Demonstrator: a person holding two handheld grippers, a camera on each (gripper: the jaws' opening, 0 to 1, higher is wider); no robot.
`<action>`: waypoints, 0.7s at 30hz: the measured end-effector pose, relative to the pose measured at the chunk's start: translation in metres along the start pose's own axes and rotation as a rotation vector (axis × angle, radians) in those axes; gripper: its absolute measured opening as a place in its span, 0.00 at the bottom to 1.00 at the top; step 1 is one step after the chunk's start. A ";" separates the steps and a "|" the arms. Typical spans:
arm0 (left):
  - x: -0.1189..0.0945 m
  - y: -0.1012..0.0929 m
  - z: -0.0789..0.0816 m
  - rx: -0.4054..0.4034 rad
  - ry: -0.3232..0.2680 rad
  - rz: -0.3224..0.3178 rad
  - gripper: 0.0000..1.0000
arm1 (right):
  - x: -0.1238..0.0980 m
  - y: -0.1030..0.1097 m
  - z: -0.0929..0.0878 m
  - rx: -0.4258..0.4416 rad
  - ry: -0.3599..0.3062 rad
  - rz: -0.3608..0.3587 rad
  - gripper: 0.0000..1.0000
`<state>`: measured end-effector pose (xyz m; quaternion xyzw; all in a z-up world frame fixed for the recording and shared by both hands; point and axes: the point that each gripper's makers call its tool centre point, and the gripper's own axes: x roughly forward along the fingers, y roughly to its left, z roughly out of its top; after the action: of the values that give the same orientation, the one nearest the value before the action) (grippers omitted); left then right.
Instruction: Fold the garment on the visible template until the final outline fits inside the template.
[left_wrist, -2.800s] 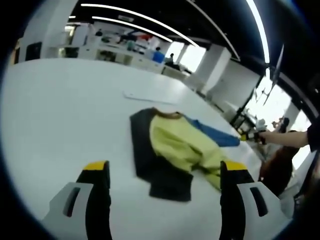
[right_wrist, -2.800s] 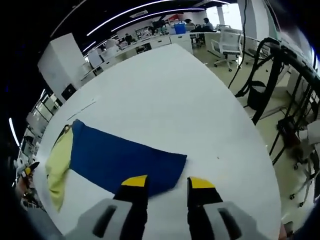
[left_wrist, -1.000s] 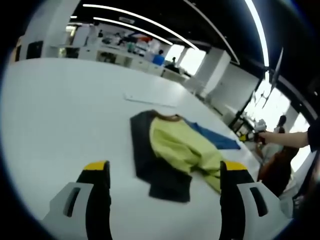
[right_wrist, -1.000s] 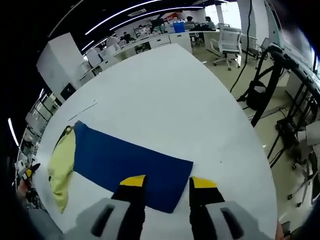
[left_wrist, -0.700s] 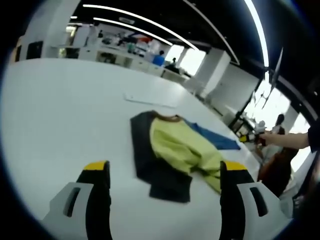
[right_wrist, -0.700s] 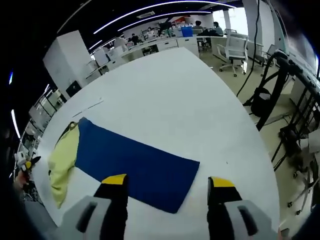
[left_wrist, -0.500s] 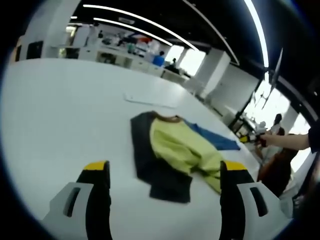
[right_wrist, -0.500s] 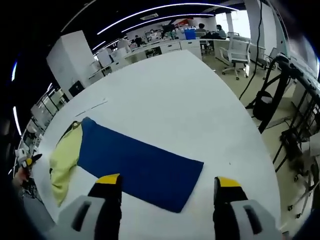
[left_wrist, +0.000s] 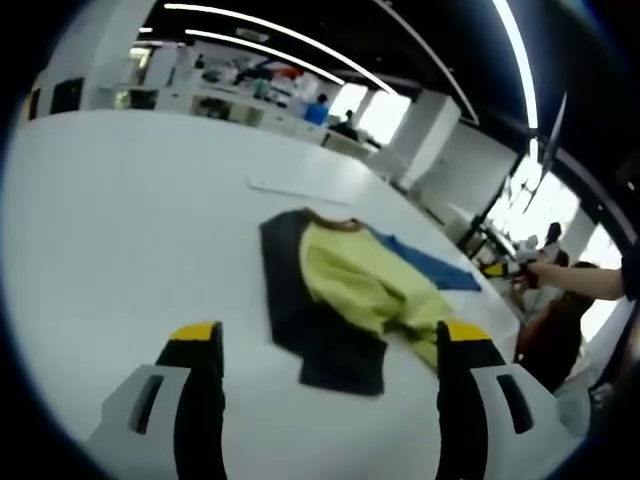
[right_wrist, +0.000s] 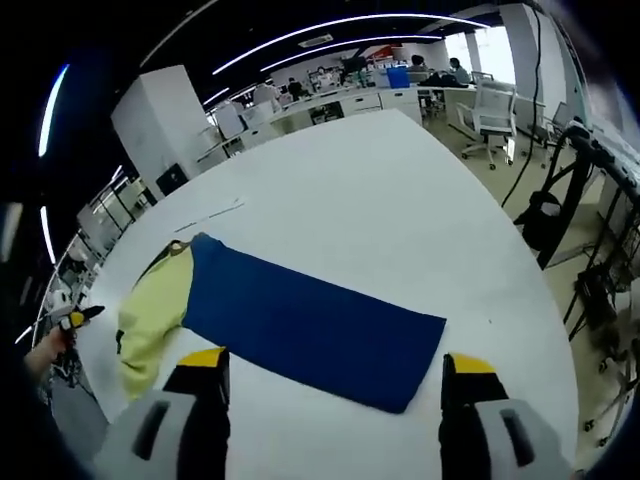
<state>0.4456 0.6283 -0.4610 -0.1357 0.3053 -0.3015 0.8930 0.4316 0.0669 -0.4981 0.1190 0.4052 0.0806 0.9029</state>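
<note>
Now the soft yellow, blue and dark-grey garment (left_wrist: 350, 300) lies spread flat on the broad white surface (left_wrist: 120, 220), its blue panel (right_wrist: 310, 325) stretched toward four o'clock in the right gripper view. The left gripper (left_wrist: 325, 350) hangs short of it with jaws wide apart, nothing between them; the right gripper (right_wrist: 335, 385) hovers just off the blue edge, jaws likewise spread and empty. Limp, light cloth, I'd judge: it will sag and drag, so pinch a corner of that blue hem.
</note>
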 end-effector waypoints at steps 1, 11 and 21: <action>0.000 -0.001 -0.003 0.002 0.005 -0.002 0.83 | -0.001 0.003 0.000 -0.004 -0.003 0.006 0.88; 0.005 -0.016 -0.021 0.050 0.048 -0.029 0.74 | -0.006 0.014 -0.006 -0.014 0.006 0.016 0.85; 0.020 -0.030 -0.044 -0.015 0.089 -0.074 0.54 | -0.006 0.019 -0.016 -0.020 0.030 0.025 0.84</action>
<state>0.4168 0.5901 -0.4918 -0.1399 0.3417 -0.3380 0.8657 0.4145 0.0855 -0.4986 0.1139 0.4161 0.0978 0.8968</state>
